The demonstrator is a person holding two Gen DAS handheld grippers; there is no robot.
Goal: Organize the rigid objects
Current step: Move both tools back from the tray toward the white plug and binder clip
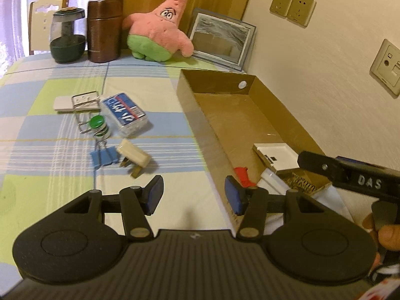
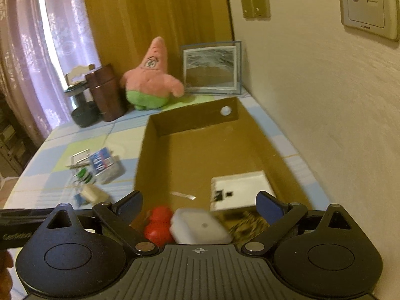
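From the left wrist view, my left gripper [image 1: 193,195] hung over the checked tablecloth [image 1: 50,130] with its fingers apart and nothing between them, the near corner of the cardboard box [image 1: 200,115] just beside its right-hand finger. Still loose on the cloth were the cream plug [image 1: 133,156], the blue binder clip [image 1: 105,158], the green-capped bottle [image 1: 100,125], the clear staple case [image 1: 126,116] and a white stick under a wire clip [image 1: 75,102]. I judged the plug, nearest, as the next pick, which called for a short reach forward and left.

From the right wrist view, my right gripper [image 2: 198,206] stood with fingers wide apart over the box's near end, gripping nothing. Below it lay a white case [image 2: 200,226], blurred, beside something red [image 2: 158,222] and a white carton [image 2: 240,190]. I read this as a drop just made. The box's far half [image 2: 200,150] was bare, leaving room; the wall [image 2: 325,125] ran close along its right side, so I'd withdraw leftward
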